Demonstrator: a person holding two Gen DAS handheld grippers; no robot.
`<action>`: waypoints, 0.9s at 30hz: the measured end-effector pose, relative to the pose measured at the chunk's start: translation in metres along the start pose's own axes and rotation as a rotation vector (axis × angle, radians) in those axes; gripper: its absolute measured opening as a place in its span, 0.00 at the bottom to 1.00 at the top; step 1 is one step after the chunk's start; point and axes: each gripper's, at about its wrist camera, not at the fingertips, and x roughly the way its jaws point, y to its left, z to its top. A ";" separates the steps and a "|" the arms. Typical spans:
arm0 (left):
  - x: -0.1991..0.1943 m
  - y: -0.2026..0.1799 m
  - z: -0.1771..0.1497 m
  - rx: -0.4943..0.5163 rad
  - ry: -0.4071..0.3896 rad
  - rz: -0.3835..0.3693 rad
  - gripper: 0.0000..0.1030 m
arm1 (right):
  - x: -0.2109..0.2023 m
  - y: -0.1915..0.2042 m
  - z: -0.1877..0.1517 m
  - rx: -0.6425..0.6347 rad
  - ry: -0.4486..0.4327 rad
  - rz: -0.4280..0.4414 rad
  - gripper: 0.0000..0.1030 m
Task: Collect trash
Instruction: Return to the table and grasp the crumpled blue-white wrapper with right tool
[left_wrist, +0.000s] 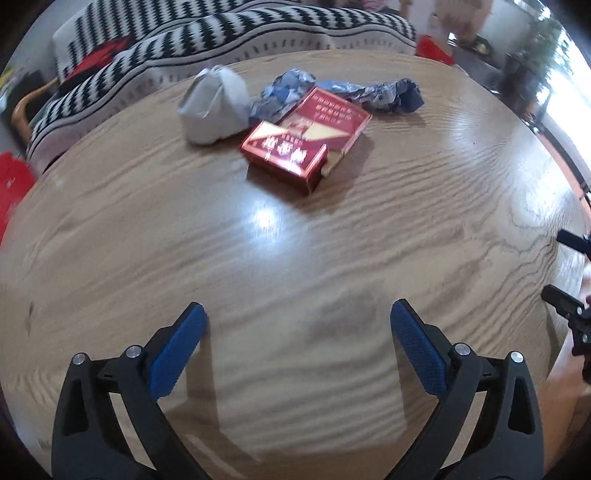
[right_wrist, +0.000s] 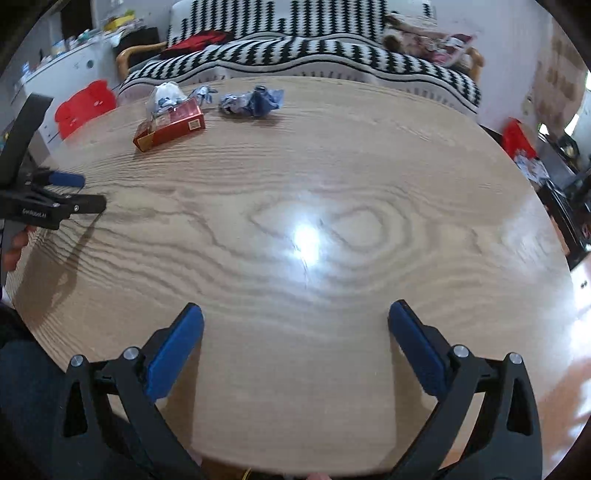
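A red cardboard box (left_wrist: 301, 144) lies on the round wooden table (left_wrist: 258, 258), with a crumpled white tissue (left_wrist: 214, 107) to its left and crumpled blue-grey wrappers (left_wrist: 373, 92) behind it. My left gripper (left_wrist: 297, 314) is open and empty, hovering over the table well short of the box. In the right wrist view the box (right_wrist: 170, 125), the tissue (right_wrist: 166, 94) and the blue wrapper (right_wrist: 255, 101) lie at the table's far left. My right gripper (right_wrist: 295, 314) is open and empty over the near edge. The left gripper (right_wrist: 79, 192) shows at the left.
A black-and-white zigzag sofa (right_wrist: 332, 48) runs behind the table (right_wrist: 369, 184). A red plastic stool (right_wrist: 85, 103) stands at the far left and a red object (right_wrist: 519, 138) at the right. Dark furniture (right_wrist: 569, 206) stands at the right edge.
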 end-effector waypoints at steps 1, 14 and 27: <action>0.002 0.001 0.004 0.016 -0.005 -0.008 0.94 | 0.003 0.001 0.005 -0.018 0.004 0.012 0.95; 0.027 0.021 0.042 0.063 -0.094 -0.033 0.95 | 0.080 0.012 0.116 -0.170 0.067 0.102 0.95; 0.034 0.021 0.058 0.053 -0.076 -0.025 0.95 | 0.134 0.025 0.203 -0.322 0.179 0.162 0.95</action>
